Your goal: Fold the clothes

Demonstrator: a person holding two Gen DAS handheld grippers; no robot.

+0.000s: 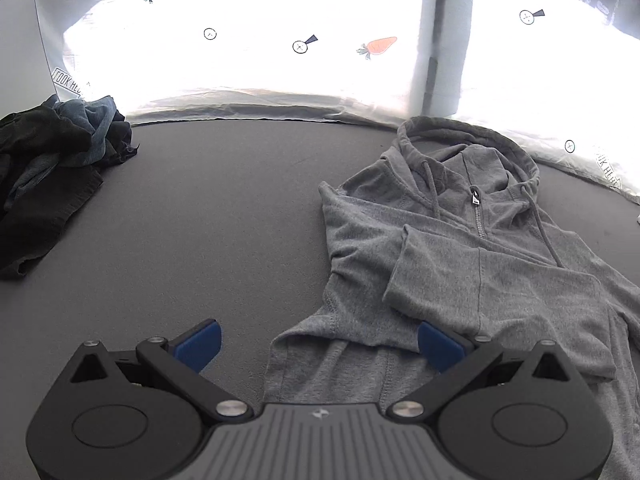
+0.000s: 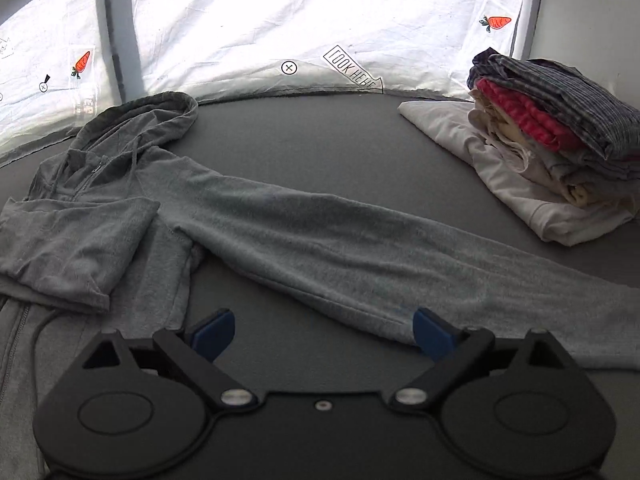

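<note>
A grey zip hoodie (image 1: 460, 240) lies face up on the dark grey table (image 1: 208, 216), hood toward the curtain. One sleeve is folded across its chest (image 1: 492, 280). In the right wrist view the same hoodie (image 2: 112, 184) lies at the left, its other sleeve (image 2: 360, 256) stretched out flat to the right. My left gripper (image 1: 319, 344) is open above the hoodie's lower left edge, holding nothing. My right gripper (image 2: 324, 334) is open just in front of the stretched sleeve, with nothing between its blue pads.
A heap of dark and blue unfolded clothes (image 1: 52, 168) sits at the table's far left. A stack of folded clothes (image 2: 552, 140) stands at the far right. A white carrot-print curtain (image 1: 280, 40) hangs behind the table.
</note>
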